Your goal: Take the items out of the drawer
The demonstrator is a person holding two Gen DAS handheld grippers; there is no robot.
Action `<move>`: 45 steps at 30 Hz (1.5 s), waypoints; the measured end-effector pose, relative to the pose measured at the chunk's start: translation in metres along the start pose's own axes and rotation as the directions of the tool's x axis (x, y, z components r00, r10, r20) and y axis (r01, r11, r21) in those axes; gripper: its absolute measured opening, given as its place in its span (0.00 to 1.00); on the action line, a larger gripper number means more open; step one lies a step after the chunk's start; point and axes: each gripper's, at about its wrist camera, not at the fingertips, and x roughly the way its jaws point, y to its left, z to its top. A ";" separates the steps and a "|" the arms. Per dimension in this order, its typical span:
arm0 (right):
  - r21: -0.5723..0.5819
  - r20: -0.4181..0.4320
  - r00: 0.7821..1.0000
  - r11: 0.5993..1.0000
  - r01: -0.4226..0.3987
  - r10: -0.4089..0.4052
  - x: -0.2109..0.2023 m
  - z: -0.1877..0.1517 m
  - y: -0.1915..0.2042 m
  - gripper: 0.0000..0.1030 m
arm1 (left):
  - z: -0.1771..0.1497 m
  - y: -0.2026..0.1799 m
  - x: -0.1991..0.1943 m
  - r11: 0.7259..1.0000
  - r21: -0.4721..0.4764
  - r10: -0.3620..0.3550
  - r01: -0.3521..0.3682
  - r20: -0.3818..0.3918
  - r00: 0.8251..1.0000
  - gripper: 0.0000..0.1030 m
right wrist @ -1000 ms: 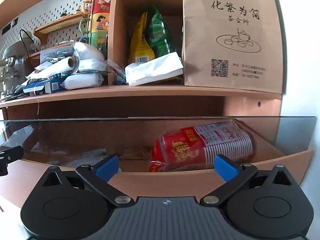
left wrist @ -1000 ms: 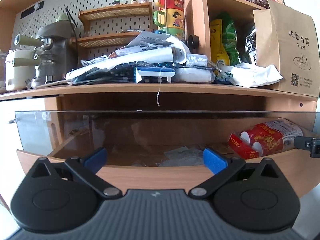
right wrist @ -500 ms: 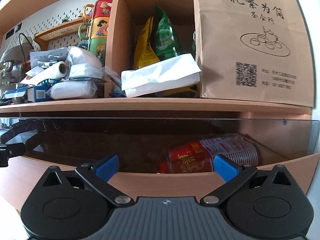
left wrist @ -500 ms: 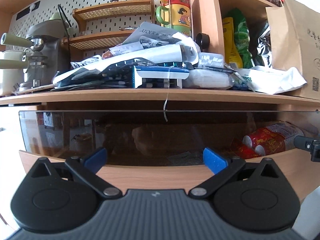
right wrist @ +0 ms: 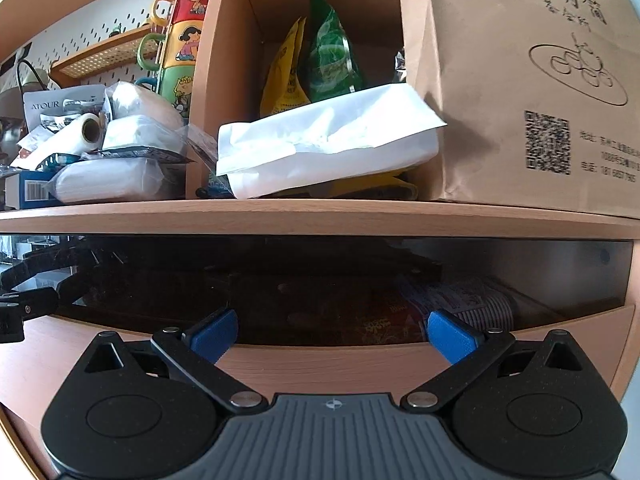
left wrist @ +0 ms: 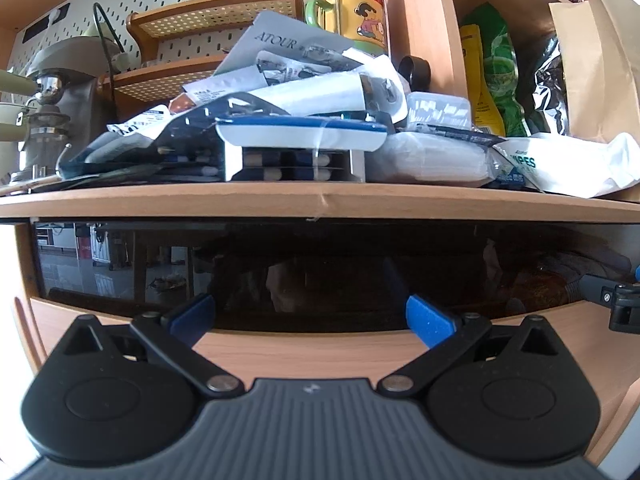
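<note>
A wooden drawer [left wrist: 312, 348] with a dark glass upper panel [left wrist: 280, 264] sits under a shelf; it also shows in the right wrist view [right wrist: 320, 360]. Behind the glass a red and white sleeve of paper cups [right wrist: 452, 308] lies at the right, dim. My left gripper [left wrist: 310, 316] is open and empty, close to the drawer front. My right gripper [right wrist: 334, 330] is open and empty, also close to the front. Each gripper's side shows at the other view's edge.
The shelf [left wrist: 320, 196] above carries a pile of packets and boxes [left wrist: 288, 136], a wipes pack [left wrist: 560, 164], stacked mugs [left wrist: 356, 4], snack bags [right wrist: 316, 60], a white bag [right wrist: 328, 140] and a brown paper bag [right wrist: 528, 80]. A coffee machine [left wrist: 56, 92] stands left.
Both grippers have dropped lower and moved closer to the drawer front. The drawer's inside, seen from above before, now shows only dimly through the glass.
</note>
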 end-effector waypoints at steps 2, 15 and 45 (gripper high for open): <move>-0.001 -0.005 1.000 1.000 -0.004 0.004 0.004 0.001 0.000 1.00 | 0.000 0.001 0.004 1.000 -0.001 -0.002 0.002 0.003 1.000 1.00; -0.015 -0.027 1.000 1.000 -0.011 0.011 0.017 0.005 0.006 1.00 | 0.001 0.002 0.019 1.000 -0.001 -0.002 0.002 0.006 1.000 1.00; 0.141 -0.120 0.992 0.989 0.050 -0.033 -0.114 -0.016 0.006 1.00 | -0.019 -0.014 -0.142 0.999 0.022 0.027 -0.025 -0.071 0.997 1.00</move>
